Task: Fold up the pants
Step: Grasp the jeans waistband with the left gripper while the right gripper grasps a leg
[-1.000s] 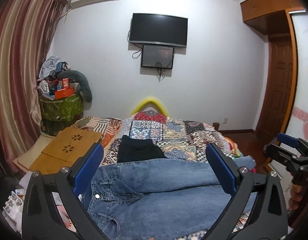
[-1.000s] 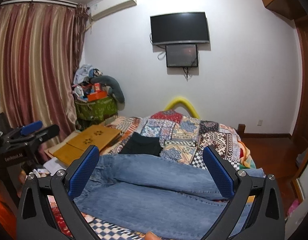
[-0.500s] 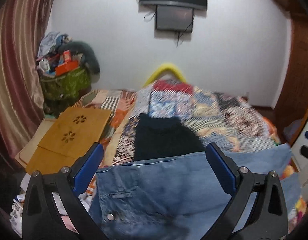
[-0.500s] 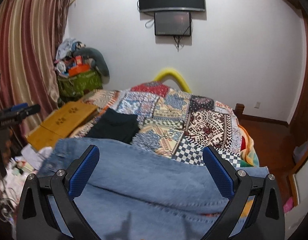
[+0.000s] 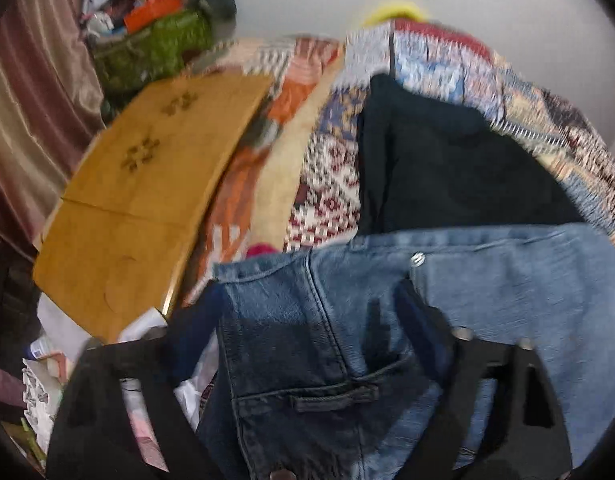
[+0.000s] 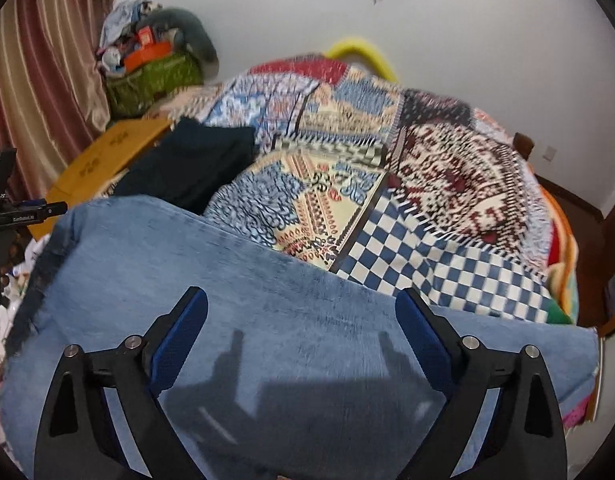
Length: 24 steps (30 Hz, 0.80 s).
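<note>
Patchwork quilt (image 6: 447, 184) covers the bed that carries everything; white wall behind, striped curtain (image 6: 39, 80) at the left.

Blue jeans (image 6: 267, 300) lie flat across the near edge of the bed, waistband end toward its left edge, legs running to the right edge. Left wrist view is motion-blurred: waistband with metal button (image 5: 417, 259), belt loop and darker pocket area legible.

Left gripper (image 5: 307, 300): jaws closing, still apart, straddling the waistband/pocket region of the jeans; denim lies between the blue pads (image 5: 411, 304), no pressing contact visible. Nothing held.

Right gripper (image 6: 301, 306): jaws closing, still wide, over the leg portion; denim below and between the pads, whose shadows fall on the cloth. Nothing held.

Around: dark folded garment (image 5: 447, 160) on the quilt just beyond the waistband, touching or nearly touching its far edge — cannot tell which. Wooden board (image 5: 147, 184) with flower-shaped cut-outs beside the left edge of the bed. Green box (image 6: 151, 80) heaped with clutter in the far left corner. Yellow curved piece (image 6: 363, 54) at the far edge of the bed. Papers and litter on the floor at the left. Black stand (image 6: 23, 214) at the left bears small white lettering, too blurred to read.
</note>
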Available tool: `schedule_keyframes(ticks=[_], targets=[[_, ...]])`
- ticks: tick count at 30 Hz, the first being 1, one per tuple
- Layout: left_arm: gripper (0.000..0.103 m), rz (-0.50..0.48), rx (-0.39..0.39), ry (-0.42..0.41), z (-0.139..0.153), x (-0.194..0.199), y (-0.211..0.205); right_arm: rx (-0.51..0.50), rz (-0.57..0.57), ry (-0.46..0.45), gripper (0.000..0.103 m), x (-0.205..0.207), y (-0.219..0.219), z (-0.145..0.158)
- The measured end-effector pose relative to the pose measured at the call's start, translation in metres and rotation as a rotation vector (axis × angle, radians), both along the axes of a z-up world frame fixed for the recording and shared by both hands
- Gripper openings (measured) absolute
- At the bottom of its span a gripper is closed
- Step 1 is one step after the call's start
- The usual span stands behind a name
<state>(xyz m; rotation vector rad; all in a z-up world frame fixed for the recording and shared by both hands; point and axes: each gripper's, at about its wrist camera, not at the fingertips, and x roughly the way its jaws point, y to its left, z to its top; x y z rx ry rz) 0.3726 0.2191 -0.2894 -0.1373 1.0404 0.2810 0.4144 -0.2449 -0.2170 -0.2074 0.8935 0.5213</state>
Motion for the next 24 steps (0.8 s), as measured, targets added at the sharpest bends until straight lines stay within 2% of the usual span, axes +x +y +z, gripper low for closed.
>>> schedule_keyframes(ticks=[4, 8, 9, 10, 12, 14, 17, 19, 22, 24], targets=[[0.067, 0.001, -0.056, 0.038, -0.02, 0.013, 0.004, 0.009, 0.059, 0.047, 0.088, 0.019, 0.008, -0.013], [0.061, 0.004, -0.088, 0.031, -0.029, 0.019, 0.005, -0.001, 0.124, 0.081, 0.085, 0.035, 0.018, -0.024], [0.061, 0.007, -0.097, 0.027, -0.031, 0.02, 0.006, -0.009, 0.133, 0.09, 0.082, 0.038, 0.021, -0.027], [0.059, 0.009, -0.099, 0.023, -0.032, 0.02, 0.005, -0.02, 0.142, 0.105, 0.075, 0.041, 0.024, -0.032], [0.051, 0.009, -0.094, 0.007, -0.03, 0.018, 0.004, -0.054, 0.161, 0.145, 0.071, 0.046, 0.031, -0.045], [0.027, 0.014, -0.035, 0.01, -0.028, 0.015, 0.0, -0.063, 0.161, 0.145, 0.07, 0.045, 0.033, -0.049], [0.019, 0.01, -0.042, 0.011, -0.026, 0.01, 0.004, -0.063, 0.14, 0.153, 0.052, 0.039, 0.031, -0.046], [0.014, 0.01, -0.046, 0.014, -0.022, 0.008, 0.004, -0.081, 0.119, 0.14, 0.033, 0.036, 0.028, -0.043], [0.01, 0.007, -0.039, 0.012, -0.014, 0.002, 0.0, -0.106, 0.104, 0.135, 0.019, 0.032, 0.02, -0.04], [0.01, 0.0, -0.031, -0.001, -0.006, -0.004, -0.002, -0.106, 0.1, 0.129, 0.015, 0.031, 0.016, -0.036]])
